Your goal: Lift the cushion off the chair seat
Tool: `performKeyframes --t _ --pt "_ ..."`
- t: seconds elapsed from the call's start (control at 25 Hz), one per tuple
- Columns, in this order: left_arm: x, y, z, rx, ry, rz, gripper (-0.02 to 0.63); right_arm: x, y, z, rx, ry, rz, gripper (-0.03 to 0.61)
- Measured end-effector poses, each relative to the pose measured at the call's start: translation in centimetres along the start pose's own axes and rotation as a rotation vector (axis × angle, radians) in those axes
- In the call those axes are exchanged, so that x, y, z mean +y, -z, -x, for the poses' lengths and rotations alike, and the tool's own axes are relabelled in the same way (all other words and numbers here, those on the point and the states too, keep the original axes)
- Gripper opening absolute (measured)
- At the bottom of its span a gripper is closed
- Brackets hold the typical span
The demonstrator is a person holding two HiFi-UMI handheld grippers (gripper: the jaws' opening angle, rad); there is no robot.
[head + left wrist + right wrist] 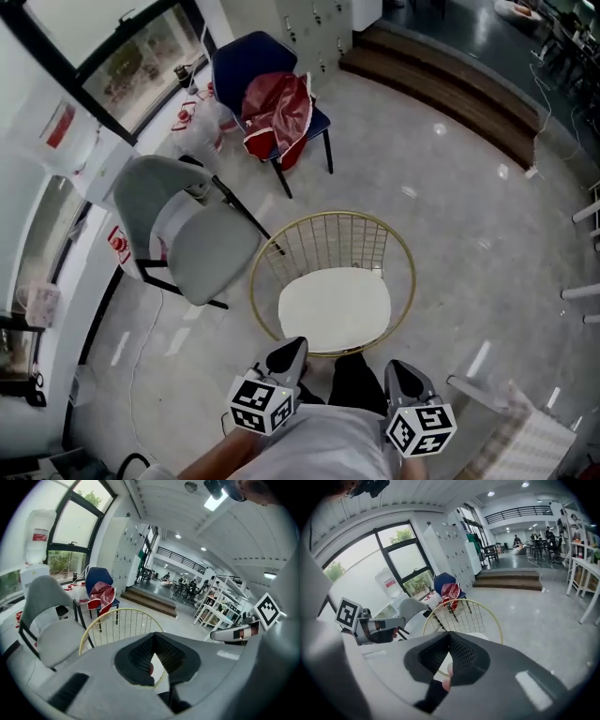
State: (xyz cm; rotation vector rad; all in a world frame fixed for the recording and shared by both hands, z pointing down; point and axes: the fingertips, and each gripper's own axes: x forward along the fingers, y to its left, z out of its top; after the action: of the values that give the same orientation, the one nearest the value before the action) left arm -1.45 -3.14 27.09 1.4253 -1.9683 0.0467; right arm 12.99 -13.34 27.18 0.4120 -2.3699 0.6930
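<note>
The white cushion (335,307) lies on the wire chair (323,244). The left gripper (289,352) and right gripper (403,373) hover nearby, jaws together, seemingly empty.

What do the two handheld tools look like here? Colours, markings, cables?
The left tool and right tool match: grey moulded shells tapering to a point, black ribbed pads inside, and a white cube of black square markers on each. No cables visible. The person wears a light grey top.

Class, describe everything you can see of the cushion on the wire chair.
The cushion is cream, plain and smooth: a flat pad with rounded corners. It lies level on the seat of the wire chair, inside its round gold rim. Nothing lies on it; neither the left gripper nor the right gripper touches it.
</note>
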Motion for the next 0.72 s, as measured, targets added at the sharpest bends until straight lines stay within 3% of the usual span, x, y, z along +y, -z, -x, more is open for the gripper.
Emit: performKeyframes --t 0.16,0.32,0.72 --pt "-2.8 0.1 -2.5 -0.007 -0.097 0.071 0.008 -4.4 -1.8 -0.3 0.071 -0.083 0.055 0.006" --pt "-2.3 1.4 -3.7 -0.007 -0.147 0.131 0.008 -6.0 -1.8 -2.2 0.13 -0.114 0.101 0.007" --pt "7.7 7.0 -3.3 0.044 -0.206 0.211 0.008 -4.4 3.7 -8.7 0.266 -0.063 0.147 0.006"
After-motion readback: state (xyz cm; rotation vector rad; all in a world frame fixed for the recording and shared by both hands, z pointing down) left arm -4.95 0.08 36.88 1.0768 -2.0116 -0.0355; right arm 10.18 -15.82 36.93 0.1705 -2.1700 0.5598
